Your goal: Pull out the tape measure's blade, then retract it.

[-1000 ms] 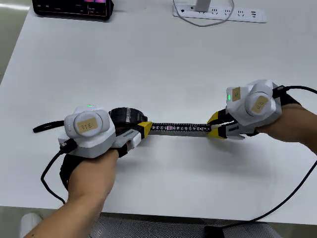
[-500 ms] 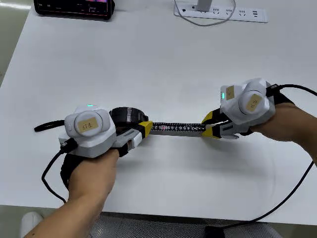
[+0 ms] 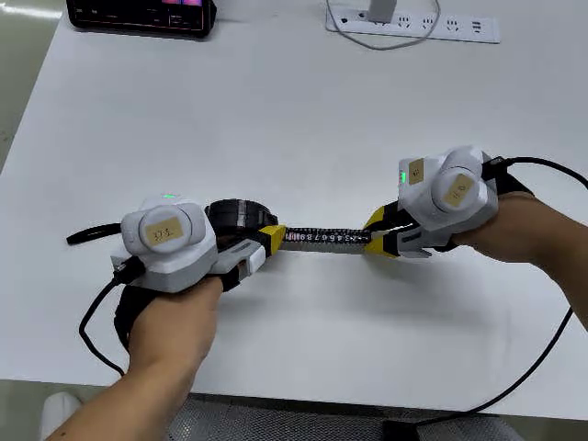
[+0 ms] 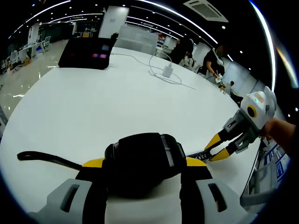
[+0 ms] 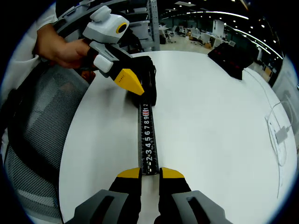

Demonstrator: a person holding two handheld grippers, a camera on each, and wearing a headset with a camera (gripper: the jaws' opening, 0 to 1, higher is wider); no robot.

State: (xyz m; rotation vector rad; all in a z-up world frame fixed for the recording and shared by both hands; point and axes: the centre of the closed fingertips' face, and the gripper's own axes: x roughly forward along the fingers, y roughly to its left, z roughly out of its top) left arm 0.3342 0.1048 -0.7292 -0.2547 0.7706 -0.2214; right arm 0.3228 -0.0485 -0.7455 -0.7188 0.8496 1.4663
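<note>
A black tape measure case (image 3: 237, 217) lies on the white table (image 3: 303, 138), and my left gripper (image 3: 262, 241) is shut on it; in the left gripper view the case (image 4: 140, 161) sits between the yellow-tipped jaws. A short length of black numbered blade (image 3: 323, 238) runs from the case to my right gripper (image 3: 375, 242), which is shut on the blade's end. In the right gripper view the blade (image 5: 147, 140) stretches from my right gripper (image 5: 150, 174) to the case (image 5: 147, 74). The case's black wrist strap (image 4: 44, 158) trails off to the left.
A dark tablet-like device (image 3: 142, 16) lies at the table's far left edge. A white power strip (image 3: 413, 25) with a looping cable sits at the far right. Black cables (image 3: 542, 349) trail from both grippers over the table's near edge.
My right gripper has moved left toward the case with the blade's end in it, so the exposed blade is shorter. The left gripper and case have stayed put.
</note>
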